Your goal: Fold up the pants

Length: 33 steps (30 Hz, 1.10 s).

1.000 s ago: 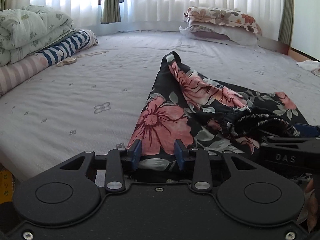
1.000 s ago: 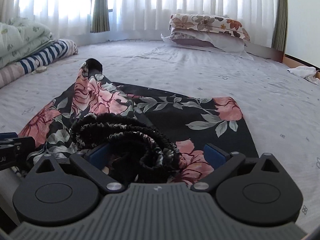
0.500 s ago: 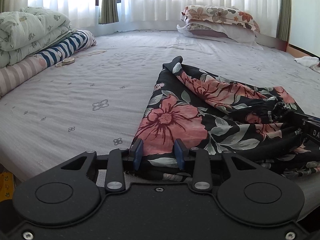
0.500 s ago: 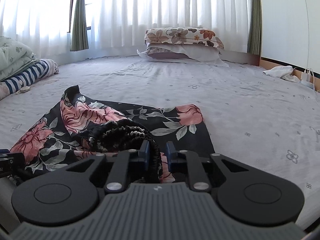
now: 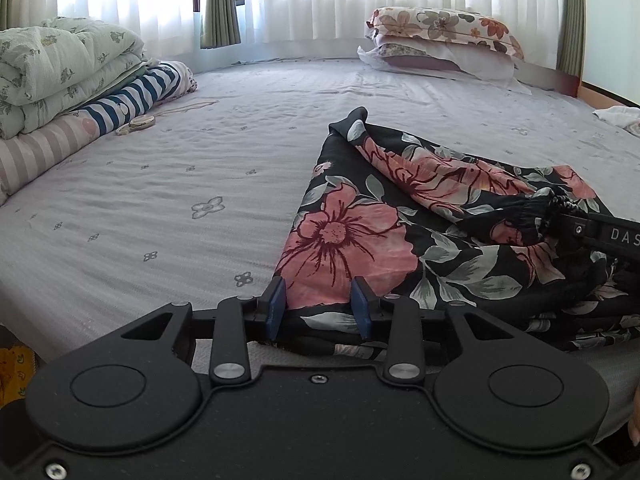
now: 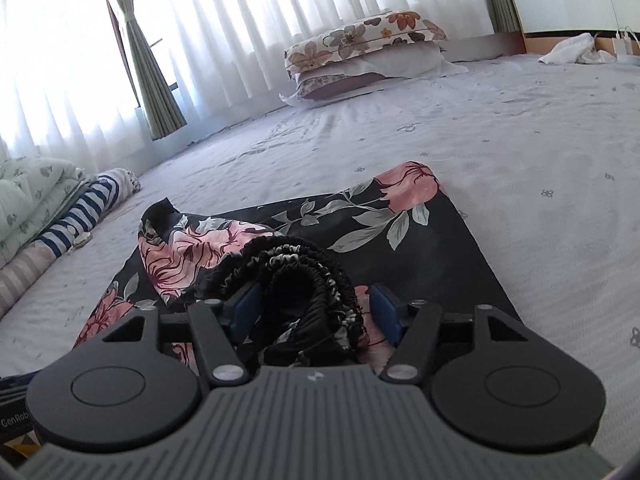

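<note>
Floral pants lie bunched on the bed. Left gripper partly open, pants edge between its pads, contact unclear. Right gripper jaws opening, gathered waistband loose between them, pads clear.

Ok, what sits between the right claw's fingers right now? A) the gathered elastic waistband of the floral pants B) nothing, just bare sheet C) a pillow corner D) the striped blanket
A: in the right wrist view the ruffled black waistband of the floral pants bunches between the opening right claw.
</note>
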Each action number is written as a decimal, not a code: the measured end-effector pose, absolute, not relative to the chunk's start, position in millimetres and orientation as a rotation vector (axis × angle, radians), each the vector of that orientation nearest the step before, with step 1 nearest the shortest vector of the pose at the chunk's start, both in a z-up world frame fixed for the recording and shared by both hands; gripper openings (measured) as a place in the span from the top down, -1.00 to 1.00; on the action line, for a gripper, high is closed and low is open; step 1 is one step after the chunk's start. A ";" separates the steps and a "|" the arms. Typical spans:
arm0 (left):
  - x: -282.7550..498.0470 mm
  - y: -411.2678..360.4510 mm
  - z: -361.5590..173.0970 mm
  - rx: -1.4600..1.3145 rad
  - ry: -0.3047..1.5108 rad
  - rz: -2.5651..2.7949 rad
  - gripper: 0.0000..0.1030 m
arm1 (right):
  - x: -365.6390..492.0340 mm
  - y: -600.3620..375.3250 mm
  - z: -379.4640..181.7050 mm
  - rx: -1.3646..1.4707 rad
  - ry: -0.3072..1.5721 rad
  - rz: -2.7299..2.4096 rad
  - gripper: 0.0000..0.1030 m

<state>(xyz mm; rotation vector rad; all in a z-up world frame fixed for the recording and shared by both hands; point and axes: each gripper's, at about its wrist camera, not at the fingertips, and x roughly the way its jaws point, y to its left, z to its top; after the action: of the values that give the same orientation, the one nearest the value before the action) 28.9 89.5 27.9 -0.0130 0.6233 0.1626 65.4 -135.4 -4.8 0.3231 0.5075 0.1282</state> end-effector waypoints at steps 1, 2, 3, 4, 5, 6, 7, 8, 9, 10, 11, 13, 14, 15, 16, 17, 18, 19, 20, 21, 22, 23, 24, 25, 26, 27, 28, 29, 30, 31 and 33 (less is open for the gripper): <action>28.5 89.5 28.1 -0.014 0.624 0.163 0.31 | 65.8 -134.7 -5.1 0.313 0.513 0.133 0.16; 28.1 89.7 28.4 -0.015 0.625 0.163 0.31 | 65.2 -133.4 -5.4 0.292 0.515 0.125 0.42; 27.3 90.0 29.0 -0.017 0.625 0.161 0.31 | 62.3 -132.8 -5.1 0.276 0.509 0.117 0.50; 27.0 90.2 30.1 -0.019 0.627 0.157 0.31 | 59.2 -133.7 -4.5 0.274 0.501 0.116 0.52; 26.2 90.6 31.4 -0.023 0.629 0.153 0.31 | 54.8 -135.2 -2.9 0.278 0.490 0.113 0.54; 25.4 90.8 32.7 -0.025 0.631 0.148 0.31 | 50.7 -136.9 -1.0 0.278 0.480 0.105 0.55; 24.3 90.4 33.6 -0.027 0.635 0.142 0.31 | 46.7 -138.5 2.0 0.273 0.467 0.089 0.55; 23.1 90.0 34.5 -0.030 0.640 0.136 0.31 | 42.8 -140.2 4.1 0.269 0.455 0.074 0.56; 21.6 89.6 35.1 -0.037 0.646 0.133 0.32 | 37.8 -142.1 6.3 0.267 0.442 0.056 0.56; 19.5 88.8 35.3 -0.047 0.653 0.125 0.33 | 34.0 -144.6 7.9 0.267 0.432 0.042 0.56; 17.2 87.6 35.0 -0.052 0.657 0.115 0.33 | 30.5 -147.2 9.3 0.263 0.426 0.028 0.56; 12.7 84.2 33.8 -0.047 0.660 0.106 0.33 | 26.1 -150.7 9.8 0.244 0.431 0.010 0.55; 10.9 82.4 33.1 -0.040 0.659 0.103 0.33 | 24.3 -152.1 9.1 0.230 0.435 0.000 0.54; 9.6 80.7 32.5 -0.033 0.659 0.100 0.33 | 22.5 -153.0 8.1 0.216 0.437 -0.006 0.54; 8.8 79.2 32.1 -0.028 0.660 0.099 0.32 | 21.2 -153.3 6.9 0.202 0.438 -0.011 0.53; 8.2 78.5 31.9 -0.027 0.660 0.099 0.33 | 19.6 -152.9 5.9 0.186 0.438 -0.016 0.53; 7.5 77.8 31.9 -0.027 0.661 0.099 0.33 | 18.3 -152.2 5.4 0.174 0.436 -0.019 0.53; 7.4 78.4 32.1 -0.028 0.662 0.099 0.33 | 17.4 -151.7 4.7 0.163 0.434 -0.021 0.51; 7.7 78.3 32.4 -0.029 0.664 0.099 0.33 | 16.2 -150.6 3.9 0.146 0.429 -0.026 0.49; 7.4 78.8 32.7 -0.029 0.665 0.100 0.32 | 15.7 -149.5 2.8 0.131 0.426 -0.031 0.48; 7.3 79.1 32.6 -0.028 0.667 0.101 0.32 | 15.4 -146.9 0.9 0.109 0.425 -0.038 0.45; 7.6 80.2 32.5 -0.027 0.668 0.102 0.32 | 15.8 -145.2 -1.5 0.090 0.428 -0.045 0.45; 8.0 81.3 32.7 -0.025 0.669 0.103 0.32 | 15.5 -144.6 -3.3 0.078 0.428 -0.048 0.45; 7.9 81.8 33.1 -0.023 0.669 0.104 0.32 | 14.4 -144.1 -3.9 0.073 0.425 -0.048 0.45; 8.2 81.8 33.5 -0.023 0.671 0.105 0.32 | 12.3 -144.1 -3.5 0.069 0.418 -0.049 0.45; 7.8 81.9 33.8 -0.025 0.671 0.106 0.32 | 9.1 -143.1 -2.7 0.065 0.407 -0.048 0.45; 7.8 82.9 34.3 -0.028 0.672 0.106 0.30 | 7.4 -142.8 -1.6 0.061 0.396 -0.050 0.45; 8.5 84.2 34.5 -0.028 0.673 0.104 0.30 | 5.2 -143.1 -0.5 0.056 0.381 -0.057 0.48; 9.2 84.7 34.4 -0.025 0.673 0.105 0.29 | 2.6 -143.5 0.6 0.051 0.362 -0.069 0.49; 10.1 84.5 33.5 -0.019 0.674 0.106 0.28 | 1.2 -144.3 1.4 0.048 0.349 -0.081 0.50; 11.6 82.6 30.6 -0.005 0.673 0.109 0.27 | 0.5 -146.4 1.1 0.044 0.341 -0.103 0.50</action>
<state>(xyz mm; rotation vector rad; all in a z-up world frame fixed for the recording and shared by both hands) 11.6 82.6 30.6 -0.0046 0.6730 0.1086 0.5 -146.4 1.1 0.0439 0.3406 -0.1029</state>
